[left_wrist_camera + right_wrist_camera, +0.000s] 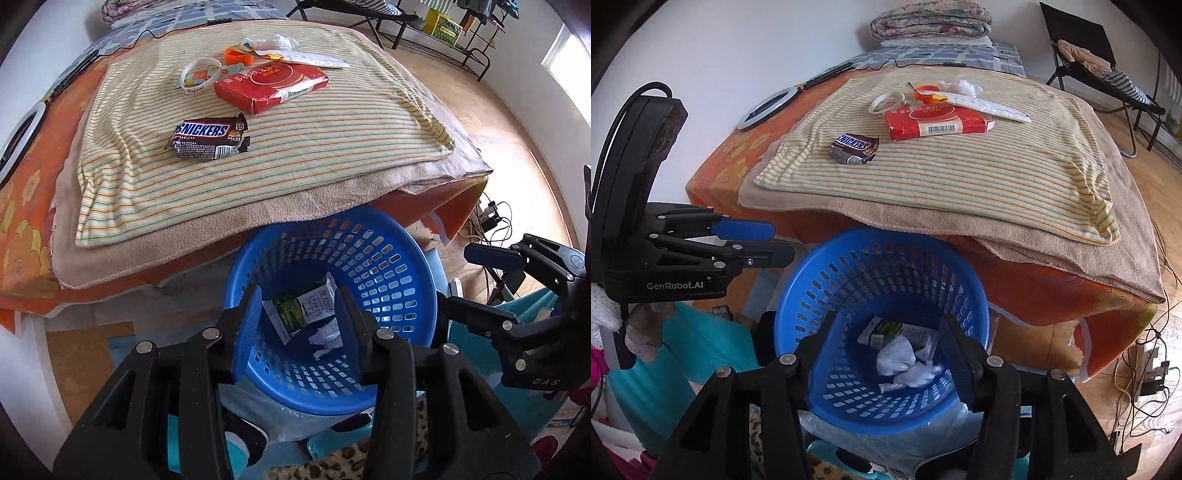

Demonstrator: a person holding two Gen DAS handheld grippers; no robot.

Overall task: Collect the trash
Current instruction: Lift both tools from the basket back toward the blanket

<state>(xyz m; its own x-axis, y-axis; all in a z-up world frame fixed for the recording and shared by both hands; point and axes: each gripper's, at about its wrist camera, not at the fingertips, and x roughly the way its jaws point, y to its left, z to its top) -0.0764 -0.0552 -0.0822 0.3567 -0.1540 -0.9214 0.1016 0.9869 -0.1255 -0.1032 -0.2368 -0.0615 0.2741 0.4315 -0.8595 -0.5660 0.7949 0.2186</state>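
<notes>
Both hand-held grippers over blue basket (391, 258), side by side. Left hand-held gripper (301, 314) spread, nothing between fingers; right hand-held gripper (886, 345) likewise spread and empty. Down in basket, directly beneath both: green-and-white packet (882, 328) and crumpled white paper (905, 365). Snickers wrapper (210, 138) on striped cloth (295, 155) on the bed, well beyond the grippers, long axis roughly left-right, flattened. Red box (269, 86) further back, angled diagonally. Beside it white wristband (201, 75).
</notes>
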